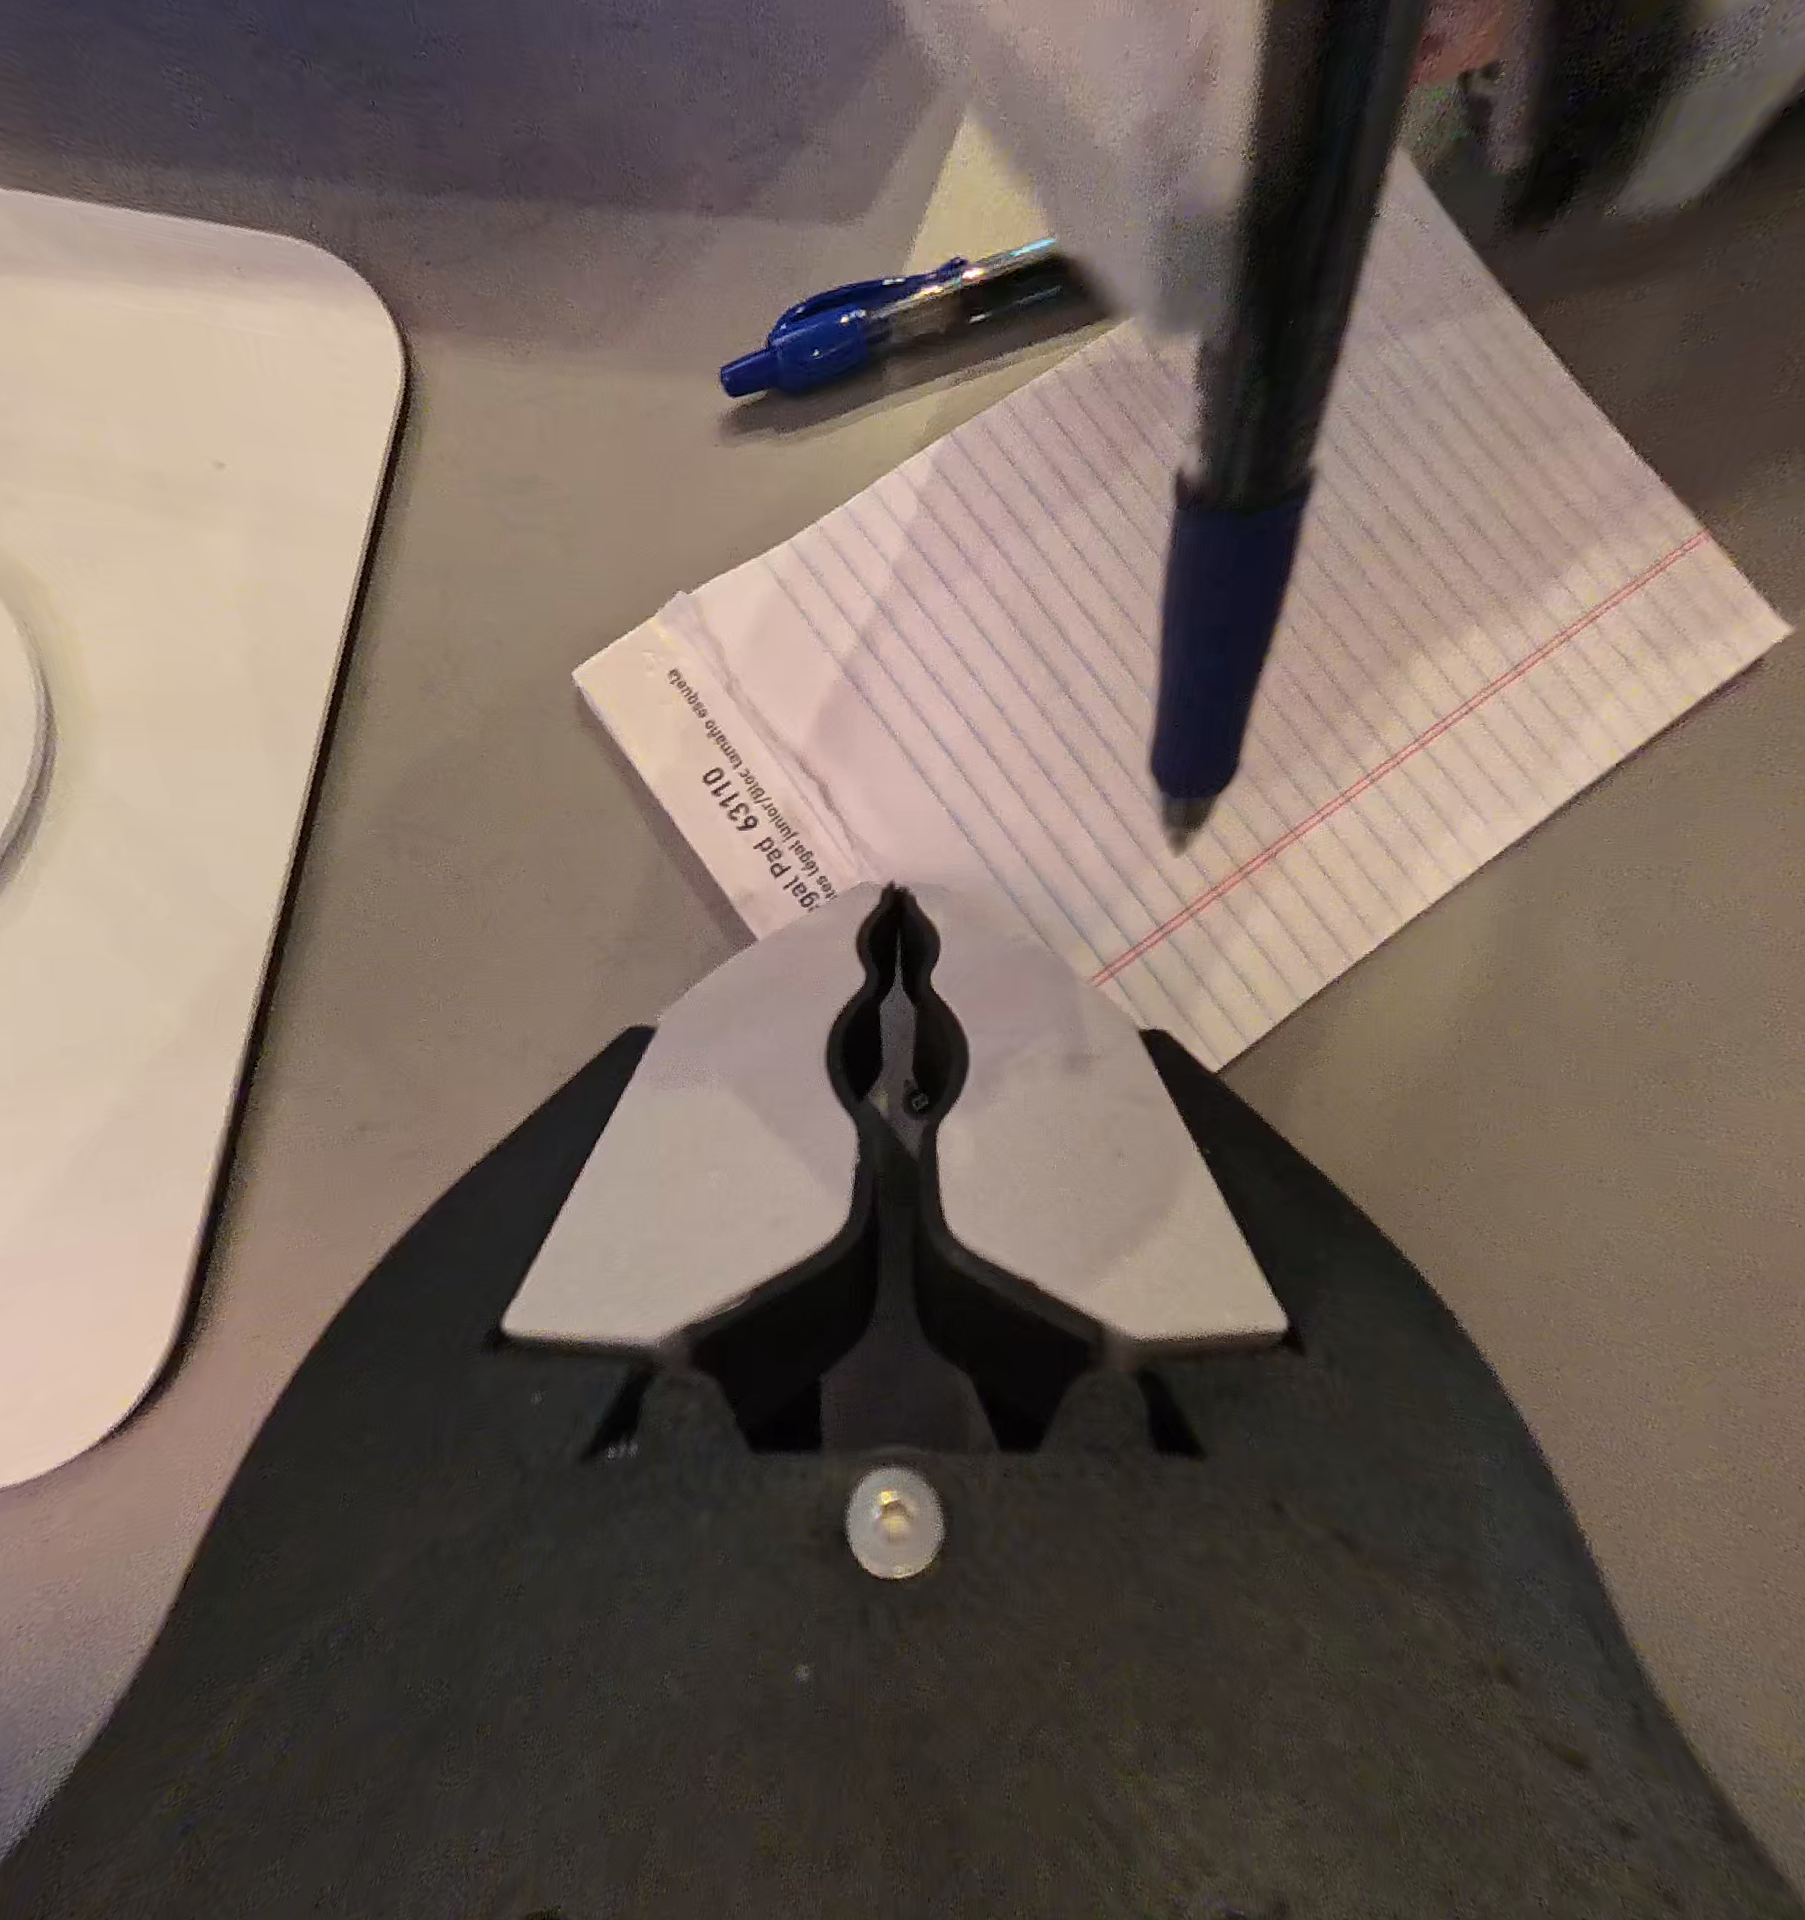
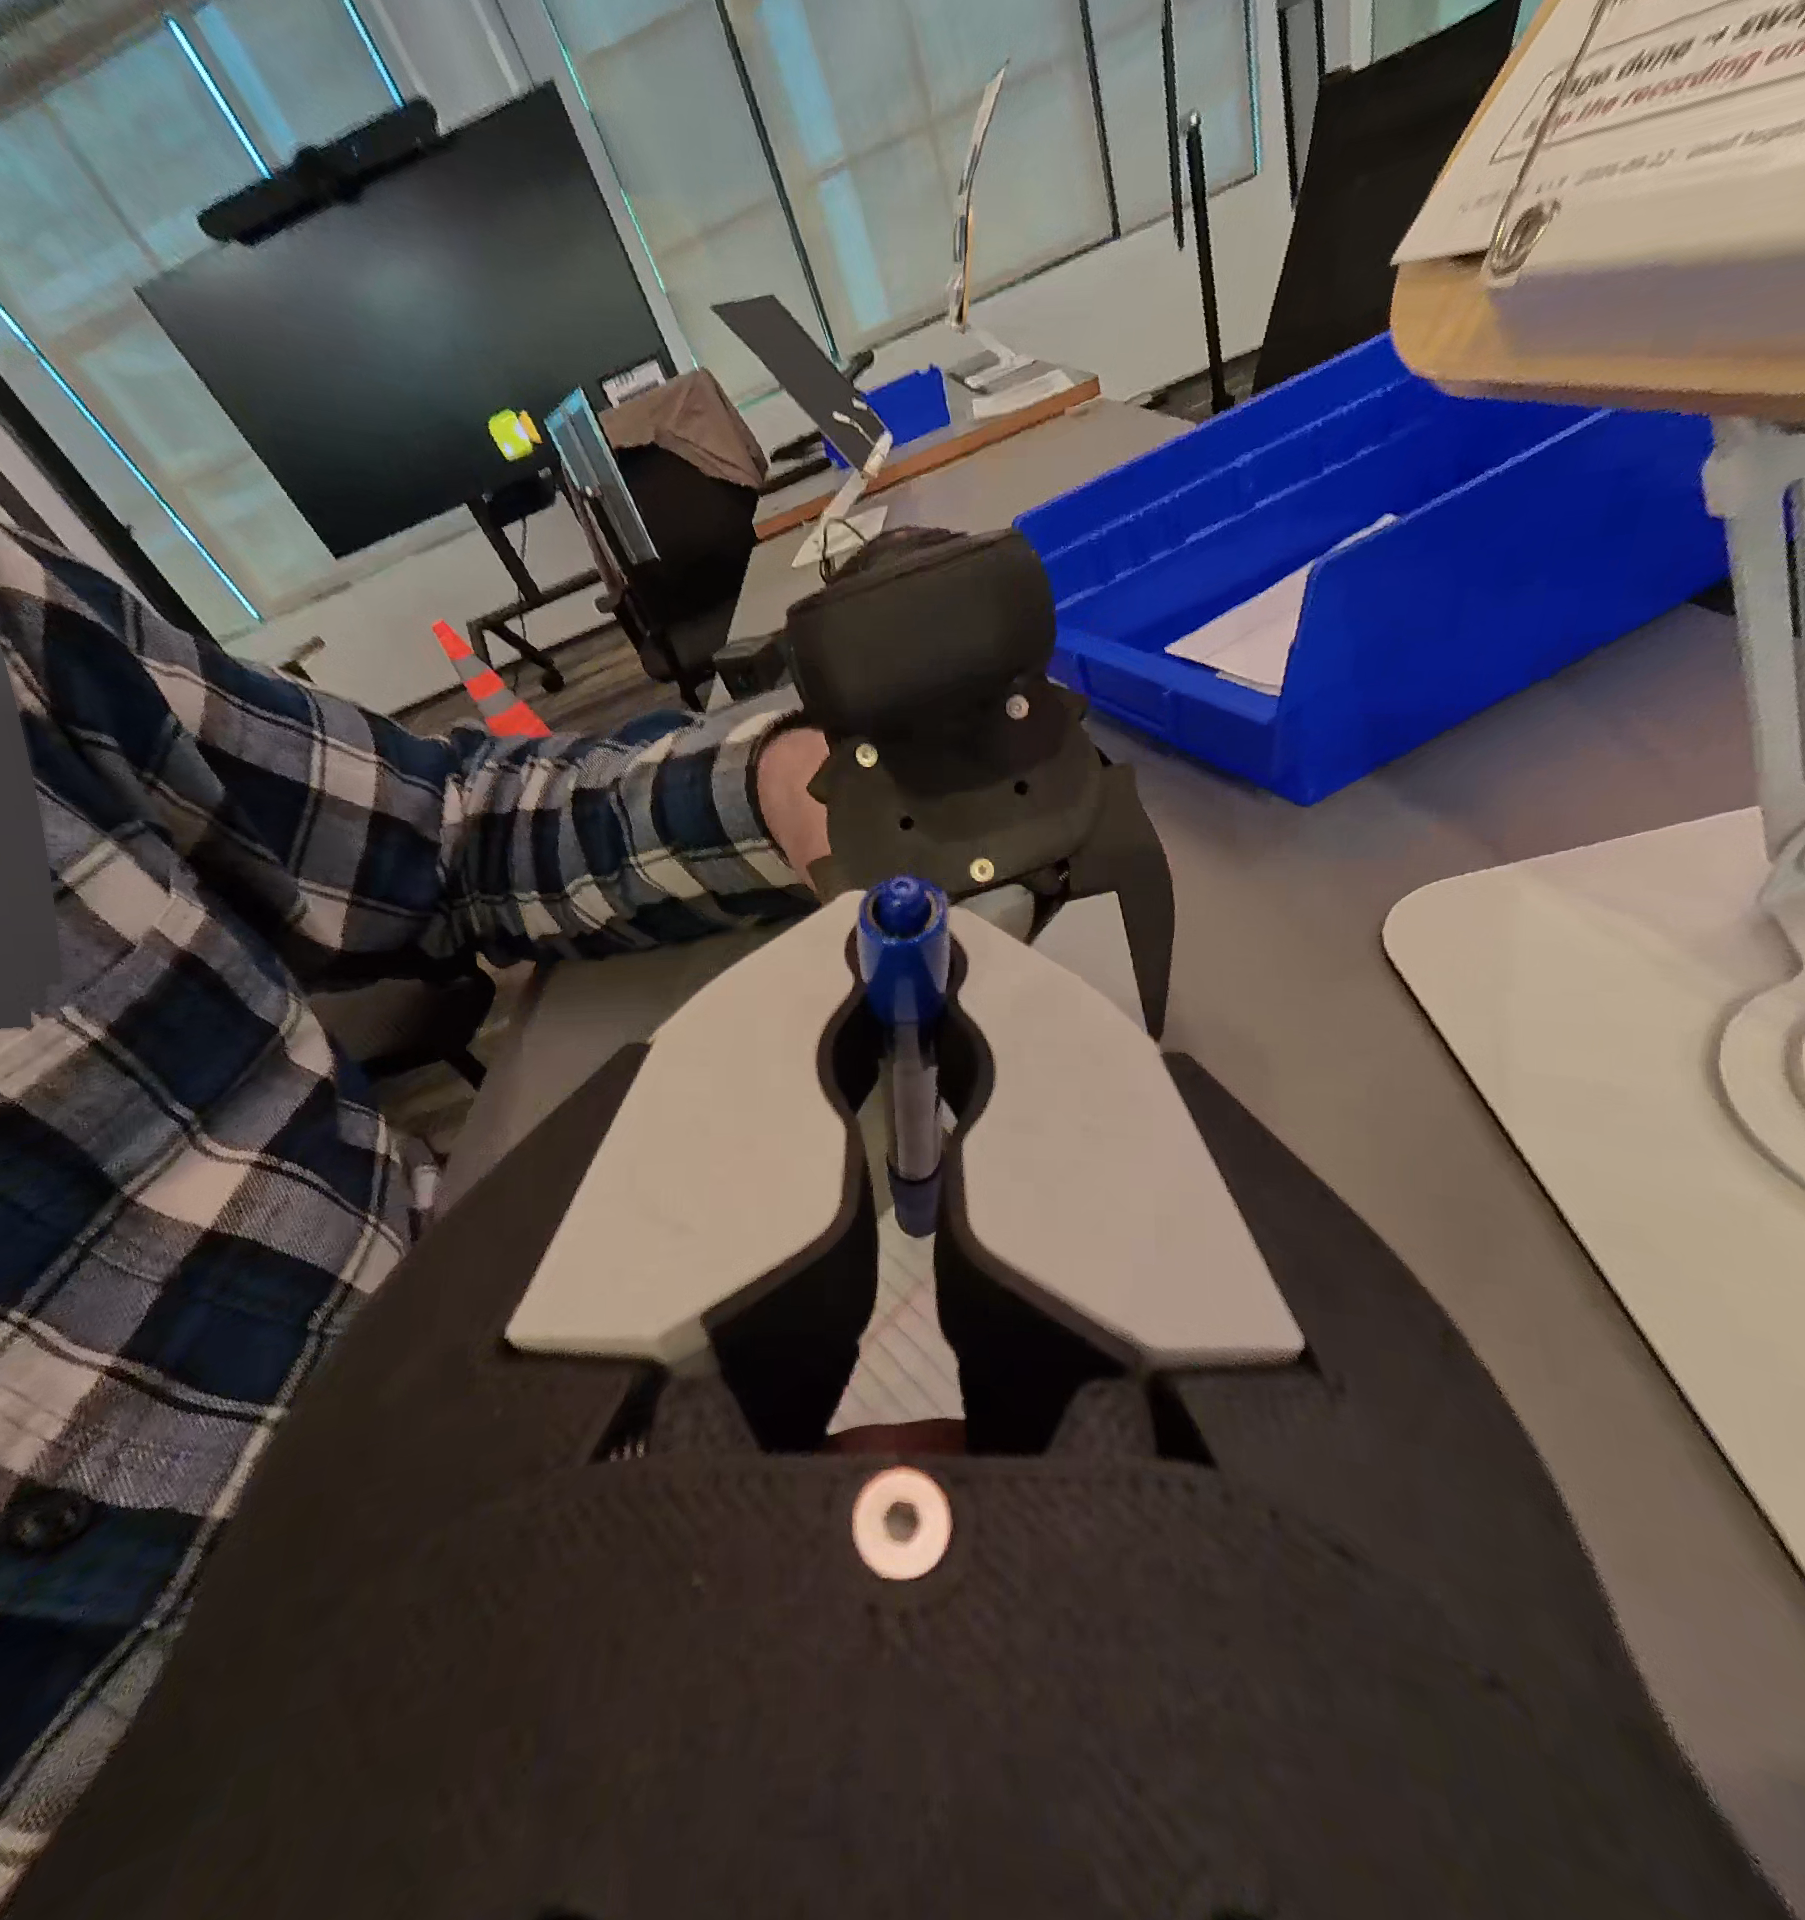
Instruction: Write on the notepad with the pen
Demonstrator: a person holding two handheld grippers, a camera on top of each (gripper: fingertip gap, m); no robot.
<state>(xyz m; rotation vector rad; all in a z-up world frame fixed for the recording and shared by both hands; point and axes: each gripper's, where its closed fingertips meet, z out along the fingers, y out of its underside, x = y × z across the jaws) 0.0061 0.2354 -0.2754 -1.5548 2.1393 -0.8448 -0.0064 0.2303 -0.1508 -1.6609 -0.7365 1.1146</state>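
A white lined notepad (image 1: pixel 1241 665) lies on the grey table. My left gripper (image 1: pixel 900 902) is shut with nothing between its pads, its tips at the notepad's near corner by the binding strip. My right gripper (image 2: pixel 903 935) is shut on a blue pen (image 2: pixel 903 997), held upright with its clicker end toward the camera. In the left wrist view that pen (image 1: pixel 1230 582) hangs tip down just above the lined page. The left gripper also shows in the right wrist view (image 2: pixel 939 748), held by a hand in a plaid sleeve.
A second blue pen (image 1: pixel 877 317) lies on the table at the notepad's far edge. A white stand base (image 1: pixel 129 727) sits to the left; it also shows in the right wrist view (image 2: pixel 1604 1091). A blue bin (image 2: pixel 1397 582) stands behind. Some 12 cm of space lies between my two pairs of fingers.
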